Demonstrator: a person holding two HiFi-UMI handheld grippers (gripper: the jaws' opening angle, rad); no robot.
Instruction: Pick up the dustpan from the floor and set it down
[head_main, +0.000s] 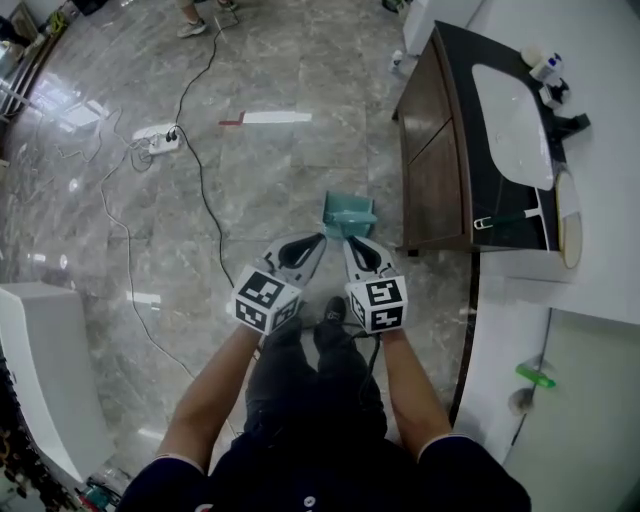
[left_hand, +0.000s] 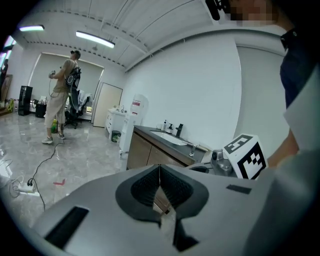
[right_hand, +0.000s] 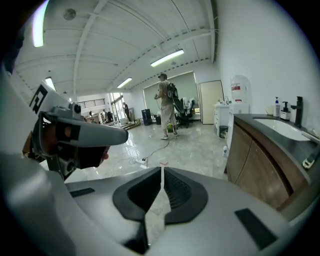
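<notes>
The left gripper (left_hand: 159, 172) has its two dark ribbed jaws pressed tip to tip with nothing caught between them. The right gripper (right_hand: 162, 172) is closed the same way, also empty. In each gripper view the grey gripper body fills the lower half and blocks the floor directly below the tips. In the head view the two grippers sit side by side with their tips nearly converging. The small teal plastic dustpan (head_main: 350, 212) is on the grey marble floor (head_main: 280, 180) just beyond those tips. They cover its near edge, so contact cannot be judged, and its handle is hard to make out. To the right of the right gripper stands a dark brown wooden vanity cabinet (head_main: 432, 170) with a white oval sink basin (head_main: 512, 125) in its black top. Well ahead and left of the left gripper lies a white power strip (head_main: 158, 138), its black cable (head_main: 205, 190) running back past that gripper's left side. Farther off, a standing person (left_hand: 59, 102) is small and indistinct.
</notes>
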